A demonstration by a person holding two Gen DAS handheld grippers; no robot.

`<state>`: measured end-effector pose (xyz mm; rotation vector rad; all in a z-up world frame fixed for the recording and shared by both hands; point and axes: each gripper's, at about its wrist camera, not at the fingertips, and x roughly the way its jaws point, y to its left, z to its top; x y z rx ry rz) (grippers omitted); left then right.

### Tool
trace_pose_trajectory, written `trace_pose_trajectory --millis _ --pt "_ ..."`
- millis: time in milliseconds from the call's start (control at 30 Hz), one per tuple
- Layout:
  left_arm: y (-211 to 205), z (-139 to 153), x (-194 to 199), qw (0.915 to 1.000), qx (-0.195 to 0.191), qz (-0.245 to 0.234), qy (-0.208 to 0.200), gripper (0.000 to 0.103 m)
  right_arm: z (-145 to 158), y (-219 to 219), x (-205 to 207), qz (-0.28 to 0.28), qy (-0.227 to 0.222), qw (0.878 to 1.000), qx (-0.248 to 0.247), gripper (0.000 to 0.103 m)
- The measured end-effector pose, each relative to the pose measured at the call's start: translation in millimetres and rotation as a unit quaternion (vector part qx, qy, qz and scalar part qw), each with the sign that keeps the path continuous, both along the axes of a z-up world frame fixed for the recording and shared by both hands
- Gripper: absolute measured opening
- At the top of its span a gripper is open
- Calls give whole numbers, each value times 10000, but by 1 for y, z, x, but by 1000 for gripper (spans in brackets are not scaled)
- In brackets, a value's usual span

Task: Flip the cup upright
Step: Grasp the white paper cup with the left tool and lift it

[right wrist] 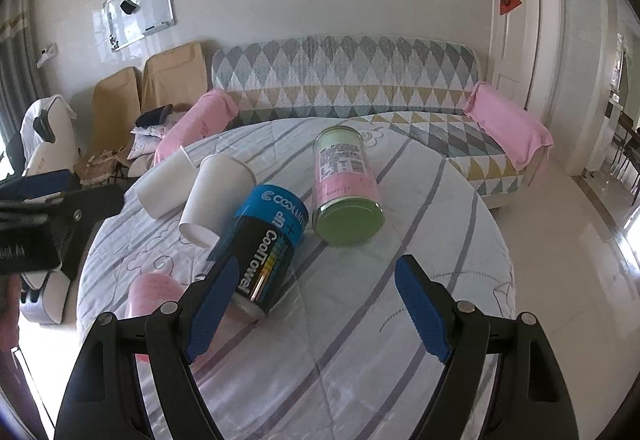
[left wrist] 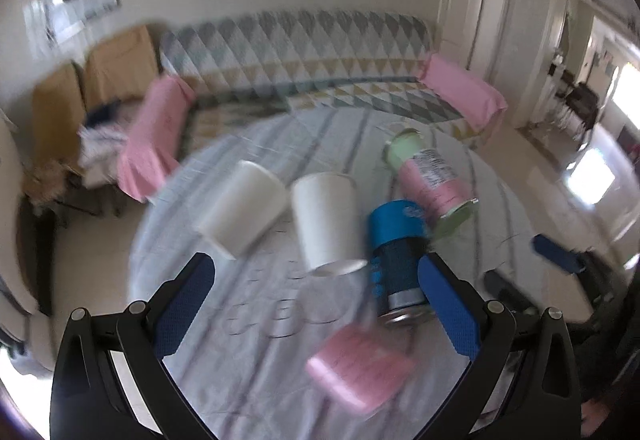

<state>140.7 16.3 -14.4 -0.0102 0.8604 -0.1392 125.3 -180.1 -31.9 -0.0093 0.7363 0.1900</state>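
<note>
Two white cups lie on their sides on the round table: one (left wrist: 242, 206) at left and one (left wrist: 326, 222) beside it; the right wrist view shows them too, the left cup (right wrist: 166, 186) and the nearer cup (right wrist: 214, 198). A pink cup (left wrist: 358, 370) lies on its side near my left gripper (left wrist: 316, 268), which is open and empty above the table. My right gripper (right wrist: 318, 272) is open and empty, just right of the blue can.
A blue and black can (left wrist: 396, 260) (right wrist: 268, 240) and a pink and green jar (left wrist: 434, 186) (right wrist: 346, 184) lie on the striped cloth (right wrist: 360, 340). The pink cup (right wrist: 150, 300) shows at the table's left. A sofa (right wrist: 360, 88) stands behind.
</note>
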Motion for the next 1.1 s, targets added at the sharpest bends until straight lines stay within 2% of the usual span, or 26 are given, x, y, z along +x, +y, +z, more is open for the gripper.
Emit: trace_pose_trajectory --millis 67,167,333,500,700,933,1000,1067,1100 --pt "-2 -7 21 9991 -228 -7 347 103 0 0 7 32 -39 10000 -36 82" --pt "-5 -16 44 9978 -280 61 601 103 0 0 15 79 -142 9998 -111 82" --pt "-13 -29 81 9951 -121 149 972 103 -1 -1 30 108 -295 9993 -218 82" --pt "-19 -52 113 9882 -111 214 1515 103 -4 1 43 196 -357 9988 -282 82" --pt "-22 -73 134 9834 -86 444 1760 103 -7 -2 48 306 -396 9986 -166 82" --pt "-22 -79 142 9828 -92 569 1755 103 -11 -5 53 360 -403 9985 -82 82" --pt "-21 -81 146 9824 -99 574 1775 99 -11 -4 52 371 -416 9984 -64 82" --pt "-22 -85 147 9813 -116 524 1850 87 -11 -4 52 377 -417 9984 -60 82" --pt "-22 -86 147 9809 -115 518 1873 85 -11 -4 52 376 -418 9984 -56 82"
